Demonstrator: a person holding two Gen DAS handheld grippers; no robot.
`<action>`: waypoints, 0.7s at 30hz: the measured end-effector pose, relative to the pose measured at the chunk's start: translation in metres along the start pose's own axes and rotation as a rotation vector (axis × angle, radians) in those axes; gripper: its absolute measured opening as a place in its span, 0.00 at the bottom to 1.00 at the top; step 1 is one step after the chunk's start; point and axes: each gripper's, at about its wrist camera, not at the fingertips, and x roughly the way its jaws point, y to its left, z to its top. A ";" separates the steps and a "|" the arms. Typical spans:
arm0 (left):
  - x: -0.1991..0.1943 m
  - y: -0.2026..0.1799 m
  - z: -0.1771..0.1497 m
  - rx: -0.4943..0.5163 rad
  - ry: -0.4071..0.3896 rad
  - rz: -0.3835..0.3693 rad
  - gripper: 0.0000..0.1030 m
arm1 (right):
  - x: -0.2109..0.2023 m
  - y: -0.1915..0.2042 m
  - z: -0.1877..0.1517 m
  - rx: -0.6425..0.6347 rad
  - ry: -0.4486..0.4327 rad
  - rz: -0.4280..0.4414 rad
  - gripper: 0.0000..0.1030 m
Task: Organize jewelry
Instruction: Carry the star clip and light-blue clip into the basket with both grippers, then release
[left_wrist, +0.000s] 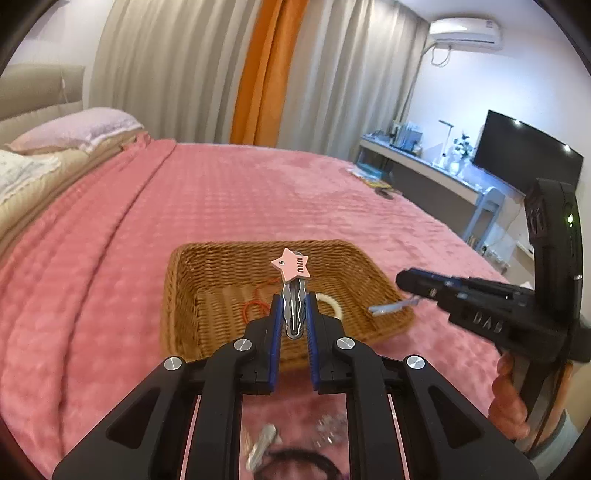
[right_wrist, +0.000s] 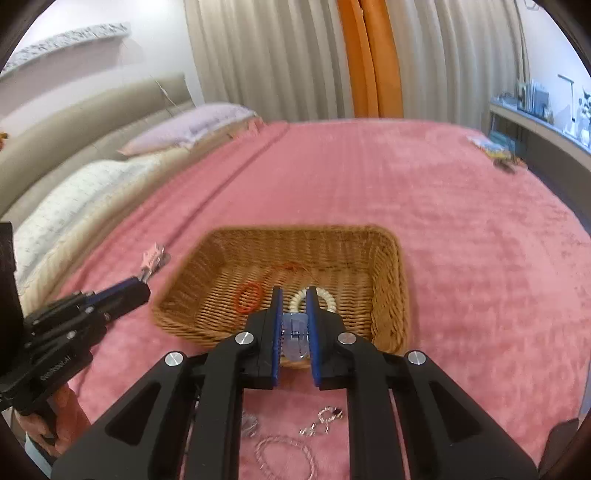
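A wicker basket (left_wrist: 207, 266) (right_wrist: 388, 266) sits on the pink bedspread. In it lie a red cord bracelet (left_wrist: 255, 308) (right_wrist: 249, 297) and a cream bead bracelet (left_wrist: 334, 304) (right_wrist: 330, 301). My left gripper (left_wrist: 293, 308) is shut on a silver hair clip with a pink star (left_wrist: 293, 267), held above the basket's near side; it also shows in the right wrist view (right_wrist: 142, 278). My right gripper (right_wrist: 294, 295) is shut on a clear blue hair clip (right_wrist: 295, 338) over the basket's near rim; in the left wrist view (left_wrist: 402, 282) the clip (left_wrist: 391, 306) sticks out over the basket's right rim.
Loose silver pieces (right_wrist: 321, 419) (left_wrist: 262, 443), a twisted pale bracelet (right_wrist: 286, 454) and a dark hair band (left_wrist: 295, 459) lie on the bedspread (right_wrist: 461, 240) under the grippers. Pillows (left_wrist: 77, 127) lie at the far left. A desk with a monitor (left_wrist: 528, 155) stands beyond the bed.
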 end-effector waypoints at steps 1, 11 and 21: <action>0.009 0.002 0.001 -0.005 0.011 0.004 0.10 | 0.009 -0.002 -0.001 0.003 0.011 -0.001 0.10; 0.071 0.025 0.000 -0.048 0.099 0.029 0.10 | 0.069 -0.011 0.010 0.029 0.024 -0.006 0.10; 0.077 0.035 -0.003 -0.078 0.128 0.024 0.18 | 0.085 -0.025 0.002 0.075 0.089 0.019 0.14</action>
